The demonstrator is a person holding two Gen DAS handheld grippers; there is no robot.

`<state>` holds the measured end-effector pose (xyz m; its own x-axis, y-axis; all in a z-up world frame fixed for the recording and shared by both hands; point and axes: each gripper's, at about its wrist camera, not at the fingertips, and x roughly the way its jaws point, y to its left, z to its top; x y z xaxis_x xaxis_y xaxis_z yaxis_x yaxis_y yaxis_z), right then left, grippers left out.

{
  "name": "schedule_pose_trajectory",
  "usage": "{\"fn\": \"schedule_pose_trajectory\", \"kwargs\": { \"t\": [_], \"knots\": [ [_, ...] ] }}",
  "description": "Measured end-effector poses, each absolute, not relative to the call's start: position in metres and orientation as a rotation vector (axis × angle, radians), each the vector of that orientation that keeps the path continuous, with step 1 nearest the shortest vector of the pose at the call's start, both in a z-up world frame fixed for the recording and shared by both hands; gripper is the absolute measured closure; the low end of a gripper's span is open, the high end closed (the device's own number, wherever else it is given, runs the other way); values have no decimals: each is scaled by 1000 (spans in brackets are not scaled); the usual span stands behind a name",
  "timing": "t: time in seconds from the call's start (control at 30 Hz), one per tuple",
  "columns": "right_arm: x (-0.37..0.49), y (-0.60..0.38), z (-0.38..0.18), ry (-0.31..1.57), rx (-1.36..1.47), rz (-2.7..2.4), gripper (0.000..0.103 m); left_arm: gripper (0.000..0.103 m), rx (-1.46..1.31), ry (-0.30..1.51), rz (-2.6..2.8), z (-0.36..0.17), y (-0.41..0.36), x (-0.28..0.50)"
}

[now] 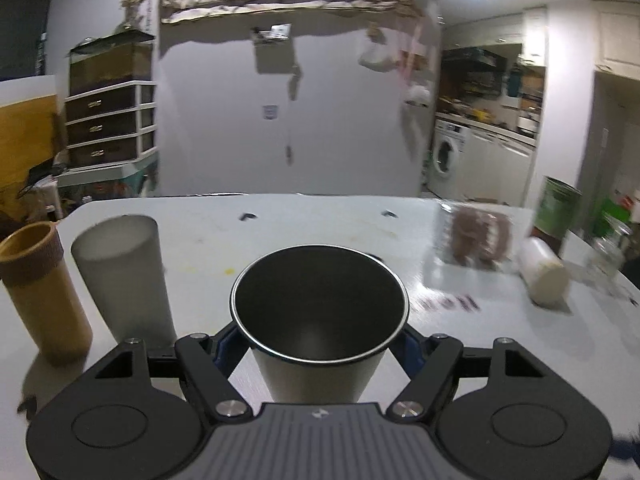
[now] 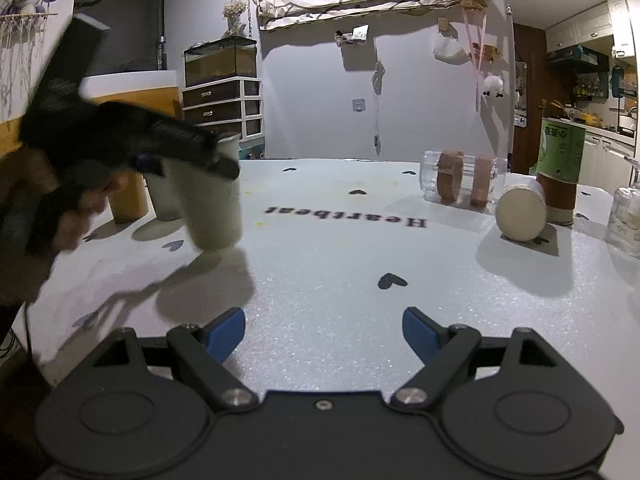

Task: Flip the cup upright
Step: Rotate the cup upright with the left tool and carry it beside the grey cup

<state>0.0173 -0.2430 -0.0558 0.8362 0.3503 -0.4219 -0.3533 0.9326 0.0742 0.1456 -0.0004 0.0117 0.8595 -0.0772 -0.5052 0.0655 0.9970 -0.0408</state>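
My left gripper (image 1: 320, 344) pinches the cup (image 1: 320, 316), apparently empty, mouth up, axis near vertical, slightly tilted. My right gripper (image 2: 324, 330) hangs spread above the table (image 2: 340, 264).

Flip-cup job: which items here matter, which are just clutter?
Job: steel cup, mouth up, gripped by the left tool; right tool, open over the table.

Clutter: brown tumbler, frosted cup, tipped white cup, green can, clear bottle.

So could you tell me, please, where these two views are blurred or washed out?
Left wrist view: the cup is sharp, the right-hand table clutter smeared, ceiling light flaring. Right wrist view: the left gripper and cup are motion-blurred, tabletop crisp.
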Motion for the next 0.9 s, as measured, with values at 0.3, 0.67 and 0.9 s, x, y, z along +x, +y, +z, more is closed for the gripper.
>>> {"fn": "schedule_pose_trajectory", "kwargs": {
  "t": [0.3, 0.67, 0.9],
  "knots": [
    [19, -243, -56, 449, -10, 370, 17, 28, -86, 524, 28, 10, 22, 201],
    [19, -244, -56, 451, -10, 369, 17, 28, -73, 527, 92, 3, 29, 218],
    [17, -247, -53, 441, 19, 395, 17, 19, -37, 518, 69, -2, 29, 215]
  ]
}}
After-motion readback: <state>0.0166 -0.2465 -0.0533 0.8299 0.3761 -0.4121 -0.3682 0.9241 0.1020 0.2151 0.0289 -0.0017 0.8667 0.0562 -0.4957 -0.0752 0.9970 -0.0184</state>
